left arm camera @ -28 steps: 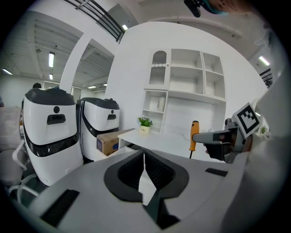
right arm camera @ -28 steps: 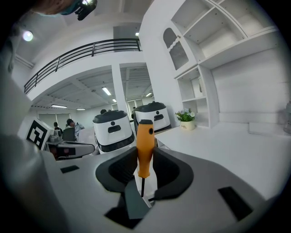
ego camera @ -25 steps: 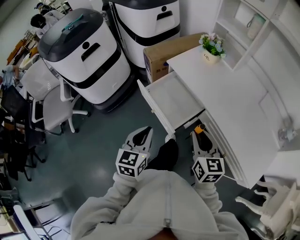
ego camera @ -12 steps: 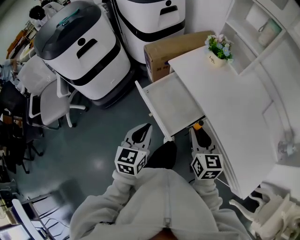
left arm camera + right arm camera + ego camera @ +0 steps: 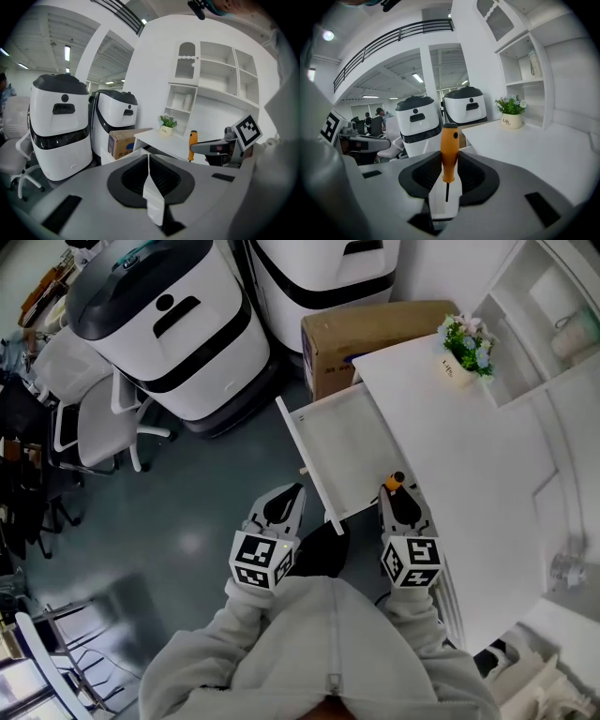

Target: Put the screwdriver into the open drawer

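So the right gripper [image 5: 404,505] has its jaws clamped on the screwdriver [image 5: 449,151]. It stands upright between them, orange handle on top, thin dark shaft pointing down. From the head view, the handle sits right at the near corner of the open drawer [image 5: 349,448], next to the edge of the white tabletop [image 5: 473,460]. I can't tell if it's actually over the drawer's inside. The drawer is pulled out from under the tabletop and looks bare inside.

The left gripper [image 5: 149,174] has its jaws together with nothing in them, out over the grey floor, left of the drawer. A little flower pot [image 5: 466,346] sits at the far corner of the tabletop, with a cardboard box [image 5: 367,329] on the floor just beyond it.
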Tool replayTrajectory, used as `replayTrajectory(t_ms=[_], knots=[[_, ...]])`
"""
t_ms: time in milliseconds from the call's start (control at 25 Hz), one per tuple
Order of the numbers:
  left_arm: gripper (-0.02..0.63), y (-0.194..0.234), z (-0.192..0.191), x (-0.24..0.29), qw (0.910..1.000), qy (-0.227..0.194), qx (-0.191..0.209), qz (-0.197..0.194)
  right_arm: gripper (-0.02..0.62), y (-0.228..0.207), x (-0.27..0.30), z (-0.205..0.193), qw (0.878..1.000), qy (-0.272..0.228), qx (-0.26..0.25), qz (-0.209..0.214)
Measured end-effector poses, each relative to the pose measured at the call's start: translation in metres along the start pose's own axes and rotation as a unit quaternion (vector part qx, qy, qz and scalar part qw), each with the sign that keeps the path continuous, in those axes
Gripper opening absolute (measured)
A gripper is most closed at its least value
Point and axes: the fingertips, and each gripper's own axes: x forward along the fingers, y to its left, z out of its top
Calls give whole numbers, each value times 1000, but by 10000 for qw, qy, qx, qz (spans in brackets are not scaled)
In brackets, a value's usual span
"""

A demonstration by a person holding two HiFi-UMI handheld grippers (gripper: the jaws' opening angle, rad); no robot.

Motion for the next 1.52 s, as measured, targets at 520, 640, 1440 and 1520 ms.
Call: replayTrajectory(t_ms=[520, 640, 1440, 1520], knots=[[25, 21, -6, 34, 9984, 40, -400, 396, 120, -10, 83, -29, 9947, 797, -401, 509], [25, 25, -6, 40, 9980, 54, -433, 449, 120, -10, 98, -36, 9926, 977, -435, 583], [25, 27, -17, 50, 9960, 151, -574, 662, 120, -22, 189, -103, 9683, 2324, -453, 792], [25, 28, -17, 51, 9957, 140, -596, 702, 120, -22, 197, -107, 9653, 2445, -482, 784]])
